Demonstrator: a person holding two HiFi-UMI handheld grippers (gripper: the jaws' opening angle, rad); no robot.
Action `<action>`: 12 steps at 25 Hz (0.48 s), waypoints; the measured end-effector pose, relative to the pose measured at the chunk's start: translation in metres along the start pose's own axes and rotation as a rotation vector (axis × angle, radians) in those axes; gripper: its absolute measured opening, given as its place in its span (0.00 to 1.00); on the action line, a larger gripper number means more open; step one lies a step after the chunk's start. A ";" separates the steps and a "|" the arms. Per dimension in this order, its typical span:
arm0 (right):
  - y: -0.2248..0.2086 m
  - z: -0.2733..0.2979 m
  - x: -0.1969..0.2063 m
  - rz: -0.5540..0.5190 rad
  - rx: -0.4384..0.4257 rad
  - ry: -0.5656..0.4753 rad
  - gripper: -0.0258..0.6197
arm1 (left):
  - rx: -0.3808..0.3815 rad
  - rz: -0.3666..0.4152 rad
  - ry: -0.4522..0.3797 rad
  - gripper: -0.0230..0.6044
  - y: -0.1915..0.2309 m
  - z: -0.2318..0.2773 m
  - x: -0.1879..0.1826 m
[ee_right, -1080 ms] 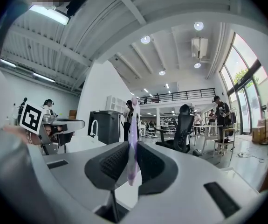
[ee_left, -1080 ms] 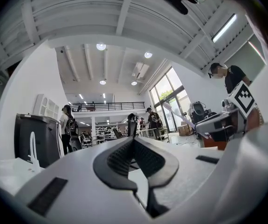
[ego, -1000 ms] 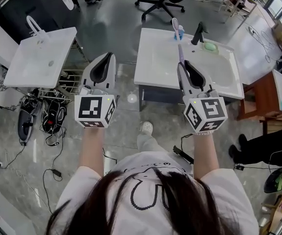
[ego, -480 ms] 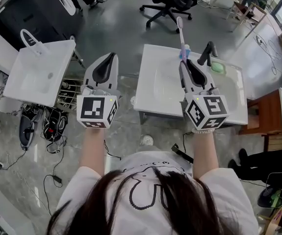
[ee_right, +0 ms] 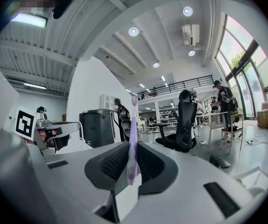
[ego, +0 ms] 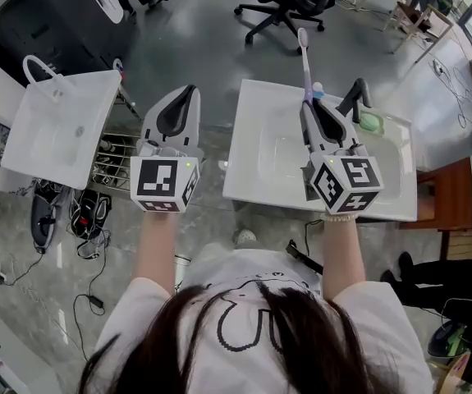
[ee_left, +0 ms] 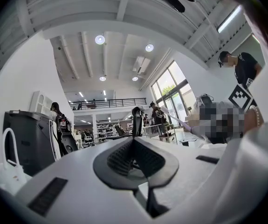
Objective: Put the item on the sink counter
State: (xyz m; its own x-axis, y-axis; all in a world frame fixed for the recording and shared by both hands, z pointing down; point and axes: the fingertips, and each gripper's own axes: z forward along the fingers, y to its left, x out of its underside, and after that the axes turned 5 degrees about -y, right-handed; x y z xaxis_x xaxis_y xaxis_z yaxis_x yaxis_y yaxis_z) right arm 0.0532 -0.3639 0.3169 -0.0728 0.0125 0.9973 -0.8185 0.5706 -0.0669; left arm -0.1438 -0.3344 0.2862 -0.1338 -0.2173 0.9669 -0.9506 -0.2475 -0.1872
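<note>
Sink (ego: 248,150): white. Its surface carries a black tap (ego: 355,97) and green soap (ego: 372,122) by the far rim.
Toothbrush (ego: 304,60): purple handle, pinched in the right gripper (ego: 308,107) jaws, held above the basin and reaching past the far rim.
Left gripper (ego: 188,90): jaws pressed together, empty, over the floor.
Change: a second ago the right gripper was short of the sink's near edge; now it is over the basin.

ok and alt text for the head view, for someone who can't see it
Seen from above, a person's right gripper clamps a purple toothbrush, held out level above a white sink counter with a black faucet. The left gripper, shut and empty, is over the floor between that counter and a second white sink.
</note>
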 end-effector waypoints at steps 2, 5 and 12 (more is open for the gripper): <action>-0.002 0.007 0.006 0.005 0.006 0.015 0.16 | 0.005 -0.004 0.006 0.05 0.003 0.005 0.005; -0.003 0.019 0.019 0.020 0.018 0.043 0.16 | 0.019 -0.014 0.021 0.05 0.010 0.014 0.014; -0.004 0.049 0.058 0.062 0.056 0.131 0.16 | 0.074 -0.045 0.058 0.05 0.023 0.042 0.040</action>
State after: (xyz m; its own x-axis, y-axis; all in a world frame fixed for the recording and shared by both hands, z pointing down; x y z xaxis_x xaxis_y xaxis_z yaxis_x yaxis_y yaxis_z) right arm 0.0246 -0.4055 0.3736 -0.0519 0.1555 0.9865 -0.8453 0.5192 -0.1263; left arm -0.1591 -0.3888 0.3131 -0.1100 -0.1499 0.9826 -0.9329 -0.3255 -0.1541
